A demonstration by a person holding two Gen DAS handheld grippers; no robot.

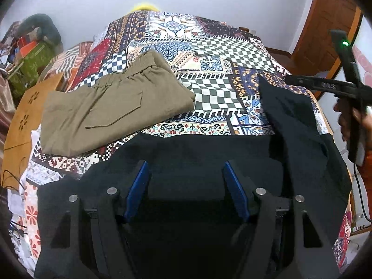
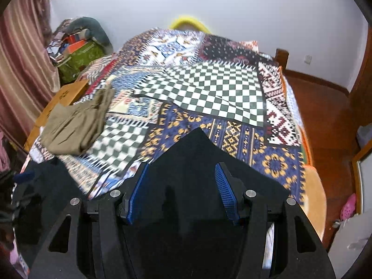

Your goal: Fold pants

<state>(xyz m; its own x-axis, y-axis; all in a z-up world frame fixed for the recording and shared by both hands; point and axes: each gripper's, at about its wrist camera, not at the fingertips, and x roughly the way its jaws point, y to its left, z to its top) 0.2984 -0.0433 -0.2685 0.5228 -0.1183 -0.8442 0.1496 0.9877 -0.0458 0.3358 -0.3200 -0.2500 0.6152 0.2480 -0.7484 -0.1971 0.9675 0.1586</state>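
Nearest, both tongs, left point(image 1: 186, 186) and right point(image 2: 183, 190), are hovering spread, pinching nothing, over the black pants point(image 1: 209, 153) lying on the bed point(image 1: 209, 53). Likely mid-fold; regripping an edge comes next. Farther left, khaki pants point(image 1: 116, 102) are lying folded.

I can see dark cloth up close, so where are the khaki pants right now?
The khaki pants lie folded on the patchwork bedspread, toward its left edge in both views, beyond the black pants.
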